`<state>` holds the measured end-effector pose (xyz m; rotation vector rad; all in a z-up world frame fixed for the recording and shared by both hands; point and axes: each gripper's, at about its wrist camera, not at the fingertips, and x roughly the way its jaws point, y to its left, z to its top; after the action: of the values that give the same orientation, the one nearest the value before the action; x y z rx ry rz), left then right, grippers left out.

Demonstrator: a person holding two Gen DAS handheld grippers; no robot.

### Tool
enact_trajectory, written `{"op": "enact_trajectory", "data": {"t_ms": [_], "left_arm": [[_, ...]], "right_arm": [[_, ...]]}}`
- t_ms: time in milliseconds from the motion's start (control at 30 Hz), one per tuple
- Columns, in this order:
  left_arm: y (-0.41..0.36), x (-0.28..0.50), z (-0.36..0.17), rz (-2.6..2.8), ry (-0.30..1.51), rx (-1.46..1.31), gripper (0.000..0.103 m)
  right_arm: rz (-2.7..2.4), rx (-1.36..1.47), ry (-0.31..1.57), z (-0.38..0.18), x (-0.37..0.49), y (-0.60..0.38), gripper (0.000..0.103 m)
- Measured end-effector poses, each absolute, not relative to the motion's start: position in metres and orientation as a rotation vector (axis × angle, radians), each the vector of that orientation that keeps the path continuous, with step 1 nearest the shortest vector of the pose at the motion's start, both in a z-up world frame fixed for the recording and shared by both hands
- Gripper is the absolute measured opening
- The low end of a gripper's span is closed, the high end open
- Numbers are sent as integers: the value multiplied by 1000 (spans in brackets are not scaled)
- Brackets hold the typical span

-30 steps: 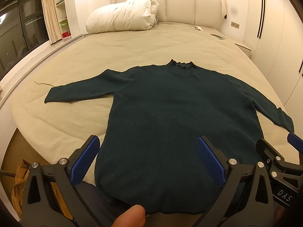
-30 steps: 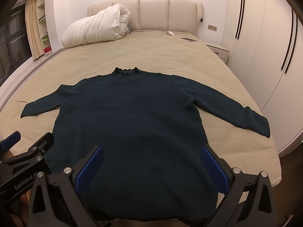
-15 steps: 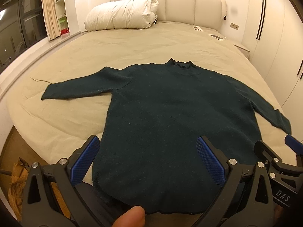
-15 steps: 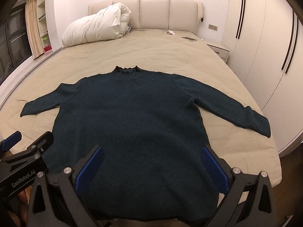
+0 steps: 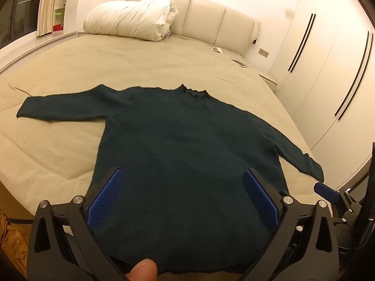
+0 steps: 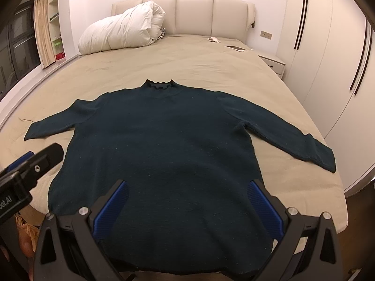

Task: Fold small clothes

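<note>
Both grippers, left (image 5: 182, 201) and right (image 6: 187, 208), hover with jaws spread over the sweater (image 6: 164, 145) hem; a shallow pinch could drag and bunch the knit.

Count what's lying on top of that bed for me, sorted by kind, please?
Sweaters: 1, dark green sweater
Rolled duvets: 1, white duvet
Flat phone-like slabs: 1, flat device
Small unclear items near the headboard: 1, small item
Total: 4
</note>
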<state>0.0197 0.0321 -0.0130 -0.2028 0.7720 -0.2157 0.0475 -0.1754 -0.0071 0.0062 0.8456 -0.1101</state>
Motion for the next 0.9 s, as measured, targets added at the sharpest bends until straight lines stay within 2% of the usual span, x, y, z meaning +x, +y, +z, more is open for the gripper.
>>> {"op": "enact_trajectory", "data": {"t_ms": [400,500,700,900], "left_arm": [[98,47,-48,-174,879,-372,103],[141,63,-58,-186,871,-516,103],[283,109,-90,-133,740,-967,103],[378,167,-140,-62,697,-1208,101]], "right_arm": [[-62,-10,831,0,63,-159,103],[-15,5,817,5,70,-155,103],[128,113,832,9,93,-151,103],[258,218,877,-2,123,-138,103]]}}
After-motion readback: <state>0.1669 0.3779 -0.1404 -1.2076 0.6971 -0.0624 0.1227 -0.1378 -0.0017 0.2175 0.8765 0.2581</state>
